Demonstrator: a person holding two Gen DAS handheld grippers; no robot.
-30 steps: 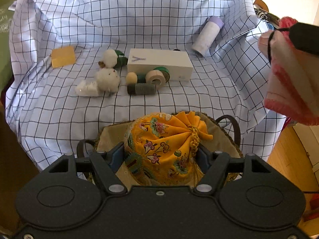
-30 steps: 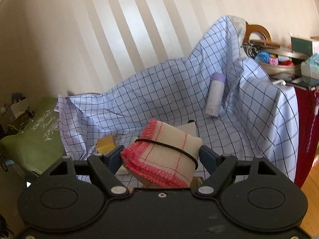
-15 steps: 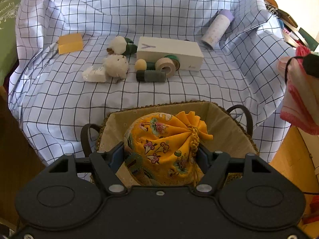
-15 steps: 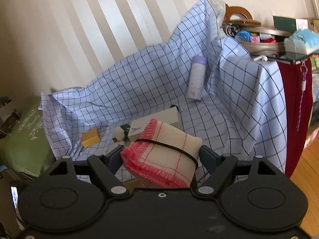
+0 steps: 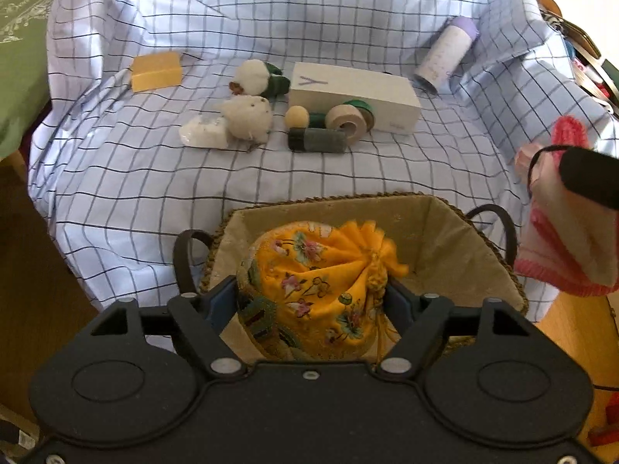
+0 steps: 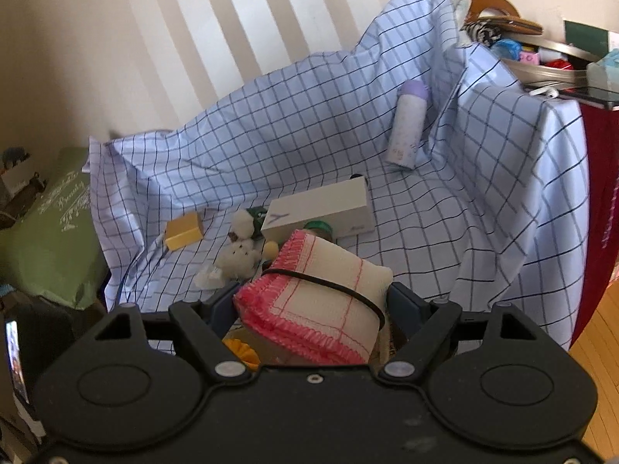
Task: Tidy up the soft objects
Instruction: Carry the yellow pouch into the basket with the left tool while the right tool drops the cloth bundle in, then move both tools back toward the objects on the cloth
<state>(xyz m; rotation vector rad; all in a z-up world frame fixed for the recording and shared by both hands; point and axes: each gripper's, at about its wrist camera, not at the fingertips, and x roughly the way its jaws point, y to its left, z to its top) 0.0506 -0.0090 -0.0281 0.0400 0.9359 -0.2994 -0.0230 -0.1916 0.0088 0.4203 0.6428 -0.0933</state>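
My left gripper [image 5: 315,301] is shut on a yellow floral drawstring pouch [image 5: 321,282] and holds it over a lined woven basket [image 5: 437,232] at the near edge of the checked cloth. My right gripper [image 6: 311,309] is shut on a folded cream towel with pink edging and a black band [image 6: 321,309]. That towel also shows at the right of the left wrist view [image 5: 561,239], beside the basket. Two white fluffy toys [image 5: 249,116] lie on the cloth farther back.
On the checked cloth [image 5: 116,178] lie a white box [image 5: 356,96], a tape roll [image 5: 346,121], a grey-green roll [image 5: 317,141], a yellow block [image 5: 156,71] and a purple-capped bottle [image 5: 445,54]. A green cushion [image 6: 50,228] sits left; a cluttered shelf [image 6: 549,62] right.
The left gripper has pulled back and up with the pouch, so more of the basket shows. The right gripper has tilted down toward the cloth and come closer to the basket, still holding the towel.
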